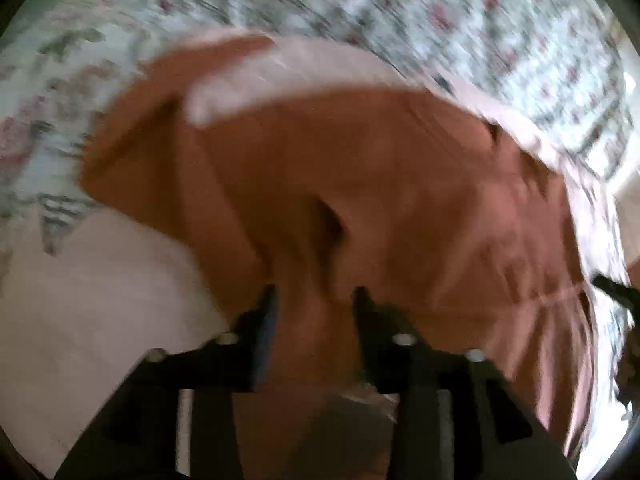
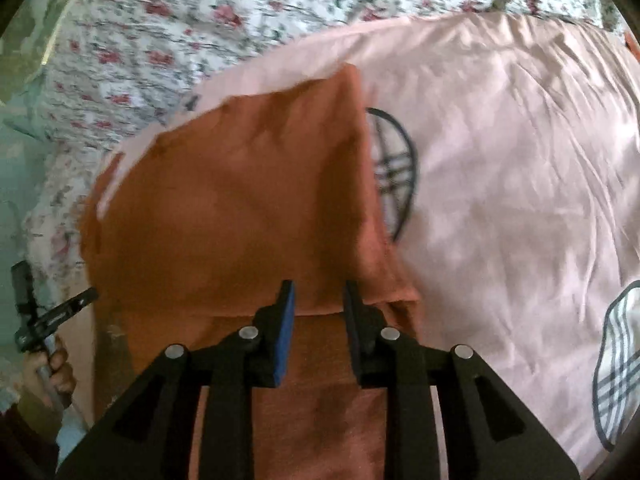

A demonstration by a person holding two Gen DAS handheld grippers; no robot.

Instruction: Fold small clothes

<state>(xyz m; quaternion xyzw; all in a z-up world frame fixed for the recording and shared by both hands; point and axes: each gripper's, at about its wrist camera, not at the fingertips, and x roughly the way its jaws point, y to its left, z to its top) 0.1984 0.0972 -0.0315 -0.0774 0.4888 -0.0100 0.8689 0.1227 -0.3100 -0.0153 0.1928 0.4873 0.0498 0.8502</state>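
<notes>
- Fingers (image 2: 352, 312) of the right gripper (image 2: 319, 300) stand a little apart over the near hem of the orange garment (image 2: 240, 200); cloth lies between them, but the pads do not look pressed on it.
- Fingers (image 1: 266, 320) of the left gripper (image 1: 316, 300) are spread wider, with a ridge of the same orange cloth rising between them, apparently let go; blur hides any contact.
- One fold looks done: in the right wrist view, a flap is laid over the lower layer, its edge running across just ahead of the fingers. Further folds and smoothing likely remain.
- Rust-orange, soft, lightly creased, the garment has an upper corner that lifts slightly.
- It lies on a pale pink sheet (image 2: 500, 160) with dark checked motifs, spread over a floral quilt (image 2: 180, 20) on the bed.
- At the left edge of the right wrist view, a hand (image 2: 52, 376) grips the other gripper's handle.
</notes>
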